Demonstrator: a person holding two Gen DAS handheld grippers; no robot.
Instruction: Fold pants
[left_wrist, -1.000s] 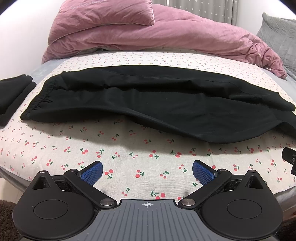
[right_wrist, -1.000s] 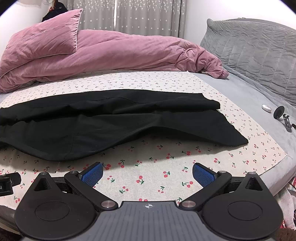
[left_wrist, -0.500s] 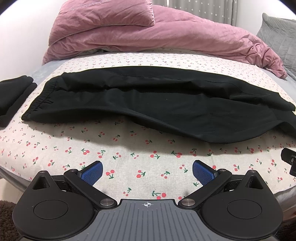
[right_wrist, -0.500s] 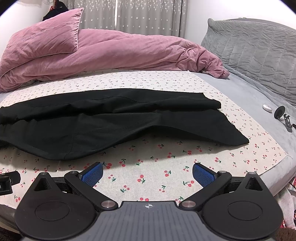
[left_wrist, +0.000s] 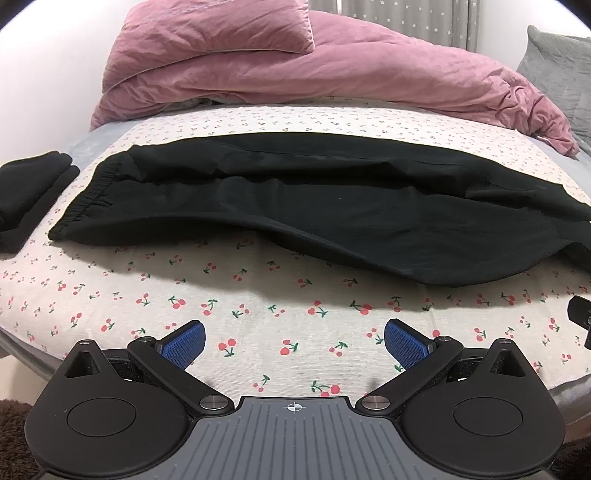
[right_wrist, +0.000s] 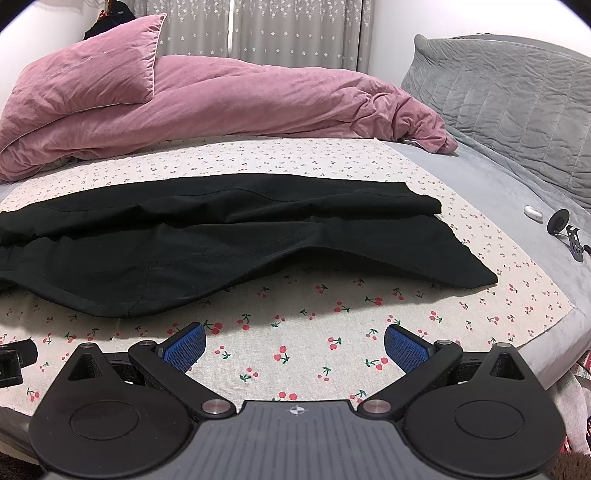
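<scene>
Black pants (left_wrist: 314, 206) lie lengthwise across the cherry-print sheet (left_wrist: 258, 314), one leg laid over the other. The elastic waistband (left_wrist: 92, 195) is at the left in the left wrist view. The leg ends (right_wrist: 461, 258) reach to the right in the right wrist view, where the pants (right_wrist: 221, 243) fill the middle. My left gripper (left_wrist: 293, 341) hovers open over the sheet in front of the pants, with nothing between its blue pads. My right gripper (right_wrist: 293, 343) is open too, short of the pants' near edge.
A pink duvet (right_wrist: 258, 99) and pillow (left_wrist: 214, 33) are heaped behind the pants. Folded black clothing (left_wrist: 29, 195) lies at the far left. A grey quilted headboard (right_wrist: 517, 99) stands at the right, with a small white object (right_wrist: 533, 212) and a black stand (right_wrist: 565, 229) on the grey blanket.
Both grippers have drawn back slightly from the pants and stayed open. The pants lie as before.
</scene>
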